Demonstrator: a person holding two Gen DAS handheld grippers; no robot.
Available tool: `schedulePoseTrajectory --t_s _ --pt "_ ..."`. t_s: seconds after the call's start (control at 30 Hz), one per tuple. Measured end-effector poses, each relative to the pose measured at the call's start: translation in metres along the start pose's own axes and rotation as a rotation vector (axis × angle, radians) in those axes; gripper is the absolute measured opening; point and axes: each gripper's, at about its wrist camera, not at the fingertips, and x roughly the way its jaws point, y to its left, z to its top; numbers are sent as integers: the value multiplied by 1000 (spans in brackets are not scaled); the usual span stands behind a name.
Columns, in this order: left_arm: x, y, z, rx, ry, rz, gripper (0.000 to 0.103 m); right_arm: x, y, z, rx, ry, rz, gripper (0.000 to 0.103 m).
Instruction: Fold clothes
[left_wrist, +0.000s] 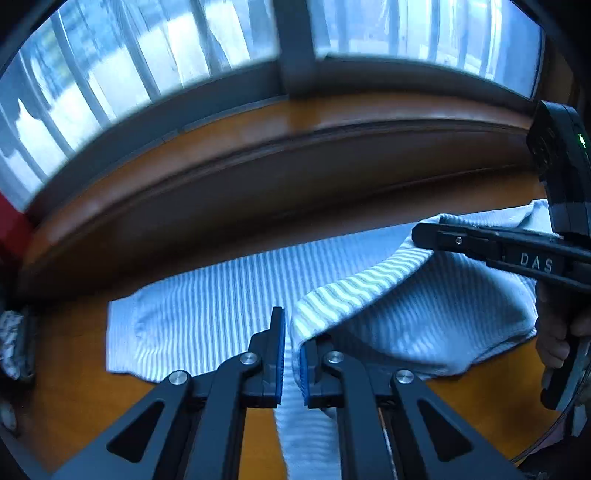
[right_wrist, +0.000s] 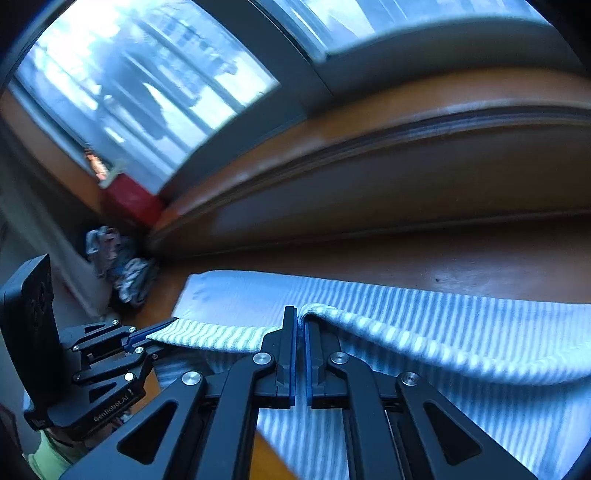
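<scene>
Clothing crumpled in grey and white (right_wrist: 122, 269) sits far off at nine o'clock, bunched in the corner beside a red box (right_wrist: 133, 201) under the window (left_wrist: 147, 70). Moving rightward, the striped garment (left_wrist: 207, 314) lies spread across the orange wooden table (left_wrist: 74, 387), its far edge near the raised wooden ledge (left_wrist: 258, 147) at twelve o'clock. The left gripper (left_wrist: 292, 354) pinches one end of a lifted hem, jaws drawn close on the cloth. From there the hem runs taut toward three o'clock, where the right gripper (right_wrist: 300, 350) clamps the other end, its blue pads nearly touching with the fabric edge between them. At the far right a hand (left_wrist: 554, 328) wraps around that tool's handle.
</scene>
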Motion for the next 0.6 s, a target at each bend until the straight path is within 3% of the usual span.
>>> schedulePoseTrajectory --t_s 0.23,0.37,0.43,0.6 --pt "62 34 5 -38 92 -91 8 52 5 -1 14 56 -168 12" --pt "68 39 9 -4 64 -104 15 34 24 -6 -16 4 -204 33" --pt "69 40 11 2 54 -97 22 16 31 -11 -44 -43 -237 35" --pt "70 50 8 -25 44 -96 44 -18 23 -35 -25 -65 -531 35"
